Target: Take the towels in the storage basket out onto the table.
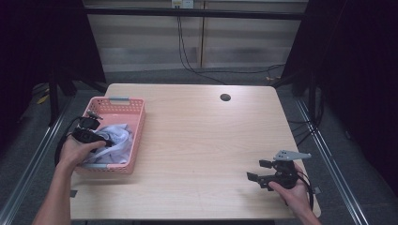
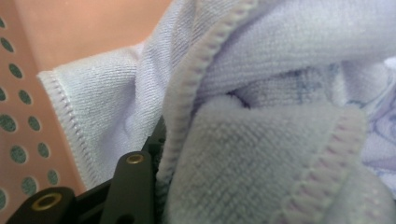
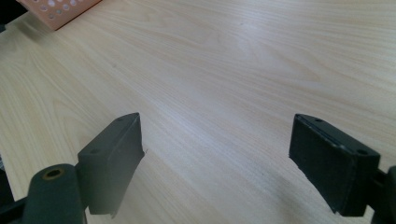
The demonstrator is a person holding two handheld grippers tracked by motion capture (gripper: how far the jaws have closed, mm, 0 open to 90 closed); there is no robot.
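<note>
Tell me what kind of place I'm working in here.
Probably a lab recording bay: black curtains flank a bare wooden table, cables trail over the floor, and metal rails edge it.

Basket (image 1: 136,117) is salmon pink w/ rows of small round holes and a grey handle (image 1: 119,99). Cloth (image 2: 261,154) is pale lilac-white, woven texture, stitched hem; faint blue-purple print at one edge, prob. a pattern. Table (image 1: 202,140) is light wood grain w/ a dark hole. Both grippers black.

Cloth (image 1: 117,140) lies in basket (image 1: 136,140) at table's (image 1: 202,140) left edge.
</note>
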